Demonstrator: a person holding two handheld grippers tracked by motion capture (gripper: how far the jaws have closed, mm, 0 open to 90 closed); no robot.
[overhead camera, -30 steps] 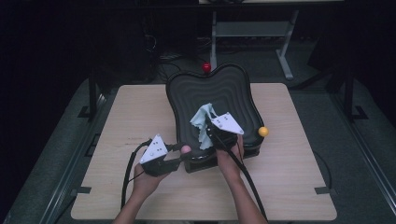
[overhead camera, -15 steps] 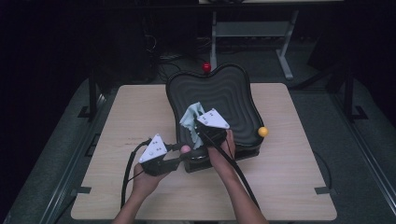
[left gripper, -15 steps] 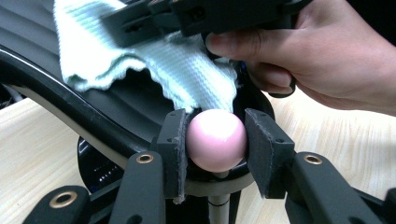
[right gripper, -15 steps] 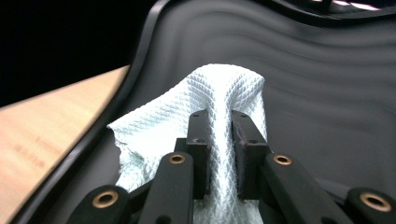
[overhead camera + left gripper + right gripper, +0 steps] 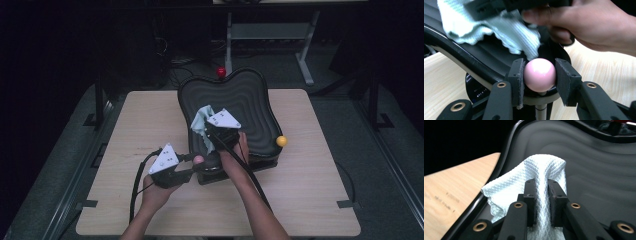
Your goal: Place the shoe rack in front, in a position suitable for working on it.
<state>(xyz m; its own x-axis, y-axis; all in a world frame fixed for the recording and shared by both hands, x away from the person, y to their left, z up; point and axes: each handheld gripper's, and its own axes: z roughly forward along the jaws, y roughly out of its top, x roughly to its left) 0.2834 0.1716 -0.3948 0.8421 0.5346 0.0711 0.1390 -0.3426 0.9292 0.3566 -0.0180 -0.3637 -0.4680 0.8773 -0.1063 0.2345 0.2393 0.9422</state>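
Step in hand, as judged from the scene: wiping the black tray (image 5: 260, 117), a wavy-bottomed, lobed dish standing on the wooden table (image 5: 145, 120), with one gripper steadying it while the other works the cloth. The left gripper (image 5: 539, 75) has its jaws pressed against the pink ball (image 5: 539, 74), a knob on a short stem at the near rim of the tray; in the high view this ball (image 5: 198, 159) sits at the tray's front edge, with the left gripper (image 5: 192, 162) on it. The right gripper (image 5: 541, 192) pinches a fold of the pale waffle-weave cloth (image 5: 544, 170), which drapes over the ribbed floor near the tray's left wall; in the high view the cloth (image 5: 201, 118) lies in the left half of the tray, ahead of the right gripper (image 5: 212, 132). A red ball (image 5: 221, 71) and a yellow ball (image 5: 282, 141) mark other rim points. Next move, as a judgement: maintain the anchor on the pink ball, keep the cloth pinched and pressed to the ribs, and sweep it across the floor areas not yet covered
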